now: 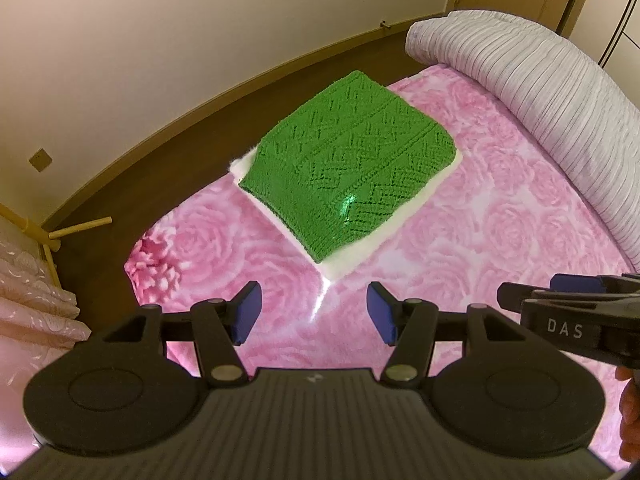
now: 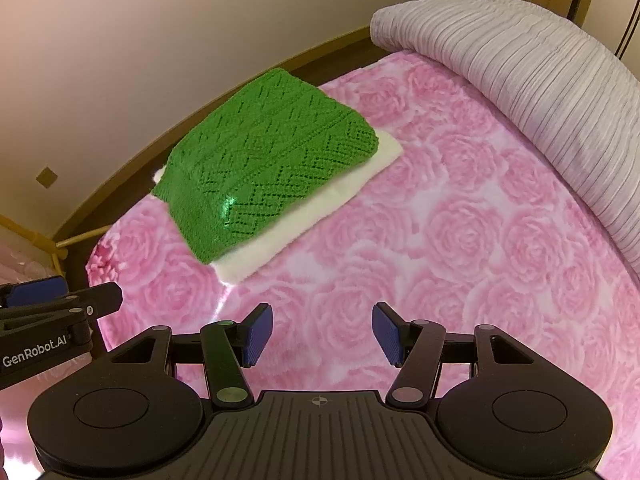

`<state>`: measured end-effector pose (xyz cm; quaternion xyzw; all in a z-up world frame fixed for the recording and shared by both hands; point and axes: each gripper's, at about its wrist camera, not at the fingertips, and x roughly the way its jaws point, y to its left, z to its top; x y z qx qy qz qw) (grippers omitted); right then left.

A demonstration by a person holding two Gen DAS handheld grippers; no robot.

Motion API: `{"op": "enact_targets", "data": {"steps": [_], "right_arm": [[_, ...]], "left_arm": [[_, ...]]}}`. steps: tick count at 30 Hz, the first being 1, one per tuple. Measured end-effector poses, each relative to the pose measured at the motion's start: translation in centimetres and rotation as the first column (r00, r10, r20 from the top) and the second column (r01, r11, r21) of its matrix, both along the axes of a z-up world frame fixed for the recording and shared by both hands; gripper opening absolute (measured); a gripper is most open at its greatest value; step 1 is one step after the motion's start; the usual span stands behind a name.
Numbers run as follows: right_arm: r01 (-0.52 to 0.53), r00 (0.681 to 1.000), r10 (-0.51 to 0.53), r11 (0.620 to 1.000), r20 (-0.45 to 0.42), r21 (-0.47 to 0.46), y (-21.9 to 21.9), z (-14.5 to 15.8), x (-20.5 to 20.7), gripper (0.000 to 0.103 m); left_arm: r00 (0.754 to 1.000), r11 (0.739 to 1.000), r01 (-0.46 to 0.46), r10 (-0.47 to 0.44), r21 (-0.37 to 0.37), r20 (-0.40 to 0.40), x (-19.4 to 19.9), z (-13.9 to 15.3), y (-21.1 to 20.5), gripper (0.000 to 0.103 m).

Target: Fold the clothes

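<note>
Green openwork knit, folded into a compact rectangle, forms the top layer of the stack: the green sweater [image 1: 347, 160] lies flat on a folded white garment [image 1: 362, 246], whose fleecy edge shows as a border along the near side and at both ends. A small bright glint sits on the knit near its front edge; its source cannot be determined from either view.

Both folded items rest on the pink rose-print bedspread [image 1: 460, 248], near the edge of the bed closest to the wall. Between that edge and the cream wall [image 1: 180, 40] runs a strip of brown floor [image 1: 132, 176]. A rolled grey striped duvet [image 1: 560, 112] lies along the far side of the bedspread, well apart from the stack.

The left gripper [image 1: 315, 312] hovers above bare bedspread on the near side of the stack. Its blue pads [image 1: 246, 312] stand wide apart, with nothing between them. The right gripper [image 2: 322, 334] is positioned just beside it, likewise spread wide and holding nothing. Each unit appears at the edge of the other's wrist view. Neither gripper touches the clothes.
</note>
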<state>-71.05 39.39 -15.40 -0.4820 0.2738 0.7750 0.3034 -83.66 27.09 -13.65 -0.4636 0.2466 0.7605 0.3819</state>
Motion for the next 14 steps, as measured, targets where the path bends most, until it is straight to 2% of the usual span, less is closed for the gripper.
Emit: {"op": "enact_targets", "data": {"steps": [14], "right_arm": [[0.008,0.999,-0.006,0.999,-0.037,0.044,-2.1,2.3,1.2,0.059]], "left_arm": [[0.998,0.999,0.014,-0.011,0.048,-0.061,1.4,2.5,-2.2,0.055]]}}
